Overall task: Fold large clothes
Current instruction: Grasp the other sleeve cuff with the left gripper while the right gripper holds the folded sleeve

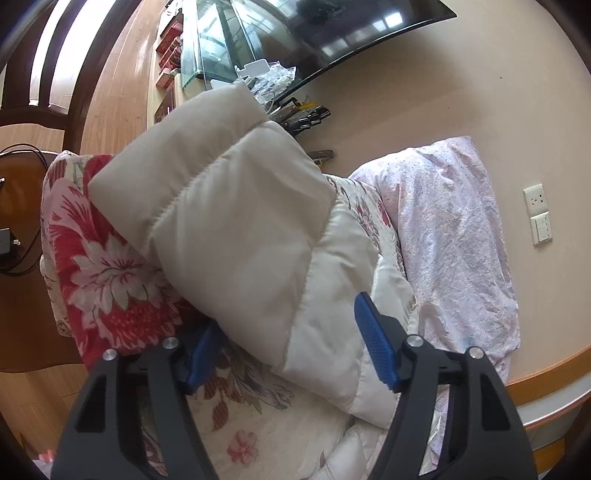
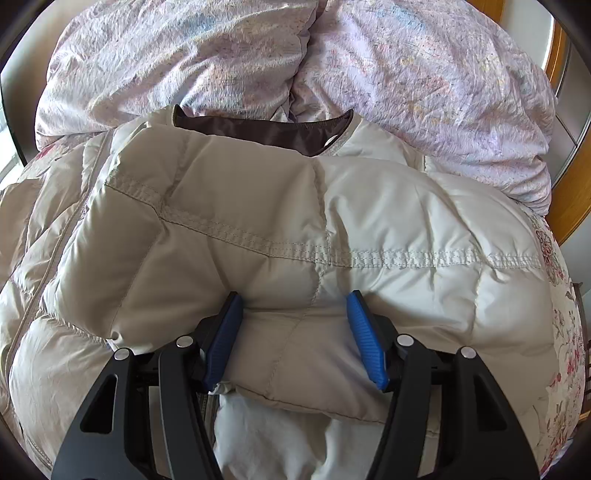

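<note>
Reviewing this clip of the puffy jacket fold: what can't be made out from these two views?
- Left wrist view: one blue pad of the left gripper is mostly hidden behind the jacket sleeve.
- Right wrist view: the jacket runs off the bottom edge behind the right gripper.
- Left wrist view: clutter under the TV is too small to identify.

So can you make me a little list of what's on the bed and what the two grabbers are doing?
garment: puffy cream jacket, dark lining showing at the collar
lying on: flowery bedspread
behind it: crumpled pink duvet
left gripper: jaws around a padded sleeve, which sticks up and away
right gripper: jaws pinching a padded fold of the jacket
fold: not finished yet
</note>
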The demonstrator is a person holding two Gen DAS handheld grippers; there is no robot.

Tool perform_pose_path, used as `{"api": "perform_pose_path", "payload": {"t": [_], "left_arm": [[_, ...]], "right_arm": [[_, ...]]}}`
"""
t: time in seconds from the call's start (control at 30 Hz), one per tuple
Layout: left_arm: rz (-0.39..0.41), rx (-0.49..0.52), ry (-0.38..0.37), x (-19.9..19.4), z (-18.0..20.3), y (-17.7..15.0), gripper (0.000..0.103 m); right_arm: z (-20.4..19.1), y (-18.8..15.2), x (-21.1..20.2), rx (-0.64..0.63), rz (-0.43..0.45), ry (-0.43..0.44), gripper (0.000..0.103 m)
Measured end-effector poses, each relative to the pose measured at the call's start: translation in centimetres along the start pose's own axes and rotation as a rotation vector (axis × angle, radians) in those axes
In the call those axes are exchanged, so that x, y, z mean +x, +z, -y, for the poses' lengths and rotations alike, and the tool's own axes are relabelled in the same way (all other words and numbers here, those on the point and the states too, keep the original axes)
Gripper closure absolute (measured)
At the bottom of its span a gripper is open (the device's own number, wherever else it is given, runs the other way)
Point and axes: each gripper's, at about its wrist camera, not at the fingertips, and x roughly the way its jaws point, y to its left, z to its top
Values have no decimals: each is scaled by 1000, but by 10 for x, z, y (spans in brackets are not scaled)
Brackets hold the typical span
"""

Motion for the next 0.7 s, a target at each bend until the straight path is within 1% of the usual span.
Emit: {"api": "perform_pose_path", "payload": {"t": [0.17,0.2,0.23,0.27,0.3,0.33,0.4,0.47,0.6,0.7], "left_arm": [[22,9,19,0,-3,8,47],[26,15,29,0,-5,9,53],[27,21,45,1,-5,11,62],[23,32,58,2,-5,13,69],[18,43,61,2,-5,15,79],[16,51,57,1,-4,17,86],[25,90,44,-6,5,21,90],[54,156,36,-17,23,23,91],[109,310,-4,-40,76,20,92],[143,420,-56,-56,118,10,92]], "right_arm": [[-1,1,0,-1,3,-4,42],[-1,1,0,-1,4,-4,42],[-1,0,0,-1,7,-5,42],[-1,0,-1,-2,11,-7,42],[-2,-1,-1,-3,17,-11,42],[-2,-2,-1,-4,22,-14,42],[-3,-3,-1,-5,35,-24,41],[-3,-4,-2,-3,45,-29,40],[-3,-6,-2,0,56,-32,39],[-2,-6,-2,3,60,-28,38]]}}
